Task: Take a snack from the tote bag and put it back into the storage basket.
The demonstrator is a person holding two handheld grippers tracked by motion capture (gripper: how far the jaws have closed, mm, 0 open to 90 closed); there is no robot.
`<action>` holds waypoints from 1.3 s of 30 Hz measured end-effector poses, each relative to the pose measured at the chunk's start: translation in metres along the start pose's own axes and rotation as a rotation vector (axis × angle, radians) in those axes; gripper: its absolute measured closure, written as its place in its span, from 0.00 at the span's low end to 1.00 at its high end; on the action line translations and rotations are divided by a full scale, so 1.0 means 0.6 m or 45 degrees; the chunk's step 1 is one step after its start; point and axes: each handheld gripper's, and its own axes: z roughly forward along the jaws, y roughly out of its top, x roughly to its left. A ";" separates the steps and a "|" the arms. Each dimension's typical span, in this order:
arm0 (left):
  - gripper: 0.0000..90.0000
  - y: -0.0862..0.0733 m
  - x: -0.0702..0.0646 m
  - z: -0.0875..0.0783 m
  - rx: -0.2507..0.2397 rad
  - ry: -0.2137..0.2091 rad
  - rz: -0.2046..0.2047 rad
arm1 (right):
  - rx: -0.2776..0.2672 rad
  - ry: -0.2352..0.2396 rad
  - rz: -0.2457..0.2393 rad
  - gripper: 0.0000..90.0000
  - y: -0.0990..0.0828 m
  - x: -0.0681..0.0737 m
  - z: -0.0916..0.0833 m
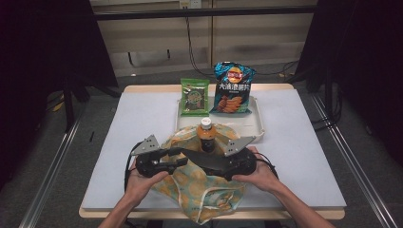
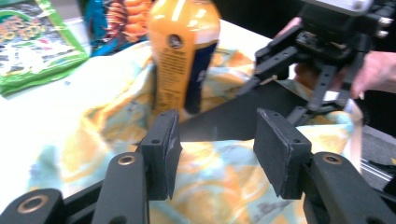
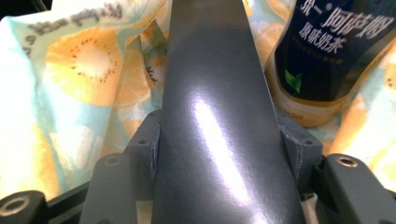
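Note:
A fruit-print cloth bag lies crumpled at the table's front middle. An orange drink bottle with a white cap stands upright in its folds. A dark glossy flat sheet stretches across the bag in front of the bottle. My right gripper is shut on this sheet, with its pads pressing on both edges, and the bottle stands just to the right. My left gripper is open above the cloth. The sheet's near end lies just past its pads, untouched. Opposite it, the right gripper grips the sheet's far end.
A white tray sits behind the bag, holding a green snack packet and a blue chip bag that stand upright. The pale table has bare room left and right. Dark curtains flank the scene.

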 end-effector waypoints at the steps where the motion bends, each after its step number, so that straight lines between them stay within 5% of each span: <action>1: 0.55 -0.002 0.005 0.001 -0.004 0.011 -0.009 | 0.000 0.000 0.003 0.48 0.000 0.001 -0.001; 12: 0.44 -0.024 0.022 0.020 0.162 0.058 0.044 | -0.007 -0.012 0.021 0.48 0.002 0.008 -0.012; 17: 0.57 -0.031 0.026 0.016 0.214 0.028 0.076 | -0.008 0.002 0.032 0.48 0.002 0.009 -0.018; 24: 0.98 -0.030 0.038 -0.002 0.209 -0.016 0.048 | -0.014 0.004 0.061 0.48 -0.003 0.003 -0.025; 34: 1.00 -0.044 0.049 -0.024 0.196 -0.020 -0.003 | -0.097 -0.022 0.081 0.48 0.002 0.007 -0.055; 39: 1.00 -0.045 0.038 -0.018 0.205 -0.037 0.011 | -0.124 -0.028 0.076 0.48 0.008 0.010 -0.063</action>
